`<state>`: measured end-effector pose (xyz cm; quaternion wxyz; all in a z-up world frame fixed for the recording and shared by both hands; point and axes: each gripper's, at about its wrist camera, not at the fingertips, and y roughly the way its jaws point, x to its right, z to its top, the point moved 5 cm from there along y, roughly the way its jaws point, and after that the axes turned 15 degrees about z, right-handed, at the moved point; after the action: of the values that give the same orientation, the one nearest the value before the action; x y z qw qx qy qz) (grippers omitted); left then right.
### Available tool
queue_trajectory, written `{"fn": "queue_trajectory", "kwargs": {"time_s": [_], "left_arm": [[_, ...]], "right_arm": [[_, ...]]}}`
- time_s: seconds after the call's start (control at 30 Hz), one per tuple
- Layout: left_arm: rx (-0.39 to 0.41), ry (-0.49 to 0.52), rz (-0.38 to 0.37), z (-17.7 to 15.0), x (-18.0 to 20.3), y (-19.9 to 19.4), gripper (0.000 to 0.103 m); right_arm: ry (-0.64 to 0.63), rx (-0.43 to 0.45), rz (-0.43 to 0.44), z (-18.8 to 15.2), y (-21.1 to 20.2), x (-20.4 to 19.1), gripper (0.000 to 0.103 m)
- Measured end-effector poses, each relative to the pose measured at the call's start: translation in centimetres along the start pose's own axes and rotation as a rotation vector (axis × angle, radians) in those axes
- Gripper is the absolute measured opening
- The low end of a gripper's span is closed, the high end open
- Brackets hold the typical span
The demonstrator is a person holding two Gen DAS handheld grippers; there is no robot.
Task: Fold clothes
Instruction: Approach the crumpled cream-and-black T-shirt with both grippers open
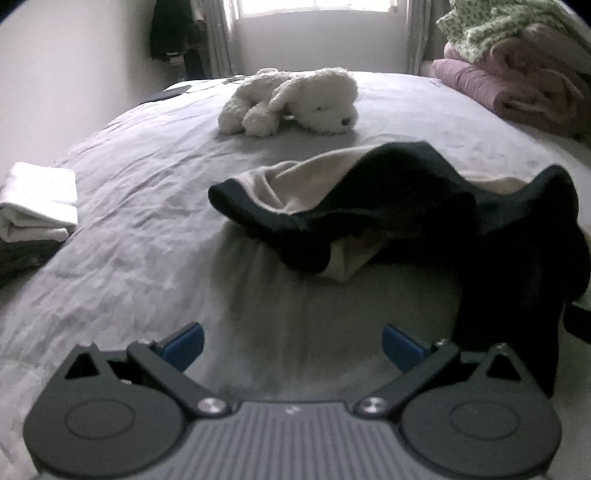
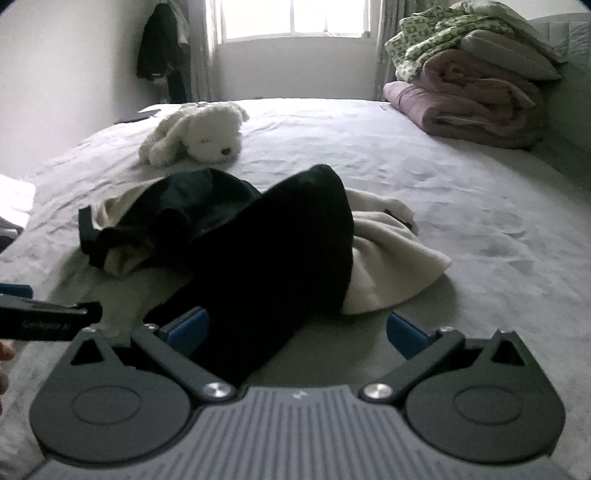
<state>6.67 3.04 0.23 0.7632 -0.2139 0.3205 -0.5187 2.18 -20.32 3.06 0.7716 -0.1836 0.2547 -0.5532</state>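
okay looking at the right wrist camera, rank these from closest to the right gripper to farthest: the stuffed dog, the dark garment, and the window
1. Dark garment, crumpled on the bed just ahead of the open right gripper, reaching between its fingers.
2. Stuffed dog, beyond it, to the left.
3. Window, on the far wall past the bed.

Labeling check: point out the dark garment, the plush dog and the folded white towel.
dark garment [image 2: 273,236]: right wrist view, raised dark mound.
plush dog [image 1: 317,99]: left wrist view, its head.
folded white towel [image 1: 37,195]: left wrist view, top layer.

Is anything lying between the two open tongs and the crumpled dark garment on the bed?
Nothing visible. Bare sheet separates the left tongs from the garment; its dark end already reaches between the right tongs.
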Motion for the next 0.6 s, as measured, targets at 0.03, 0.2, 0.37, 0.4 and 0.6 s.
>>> {"fn": "queue_trajectory", "kwargs": {"time_s": [0.03,0.2,0.37,0.4,0.6], "left_arm": [[-0.005,-0.009,-0.004,0.2,0.1,0.0,0.103],[-0.024,-0.047,-0.008,1.2,0.5,0.2,0.103],[-0.05,-0.063,-0.001,1.5,0.7,1.1,0.103],[-0.055,-0.067,0.001,1.6,0.8,1.3,0.103],[-0.101,-0.099,-0.014,1.9,0.9,2.3,0.103]], "right_arm": [[-0.005,0.001,0.009,0.1,0.0,0.0,0.103],[-0.043,-0.005,0.04,1.1,0.7,0.3,0.088],[-0.01,-0.011,0.069,2.1,2.3,1.8,0.073],[-0.006,-0.014,0.068,2.3,2.6,2.0,0.069],[0.049,-0.032,0.058,2.2,3.0,3.5,0.015]]}}
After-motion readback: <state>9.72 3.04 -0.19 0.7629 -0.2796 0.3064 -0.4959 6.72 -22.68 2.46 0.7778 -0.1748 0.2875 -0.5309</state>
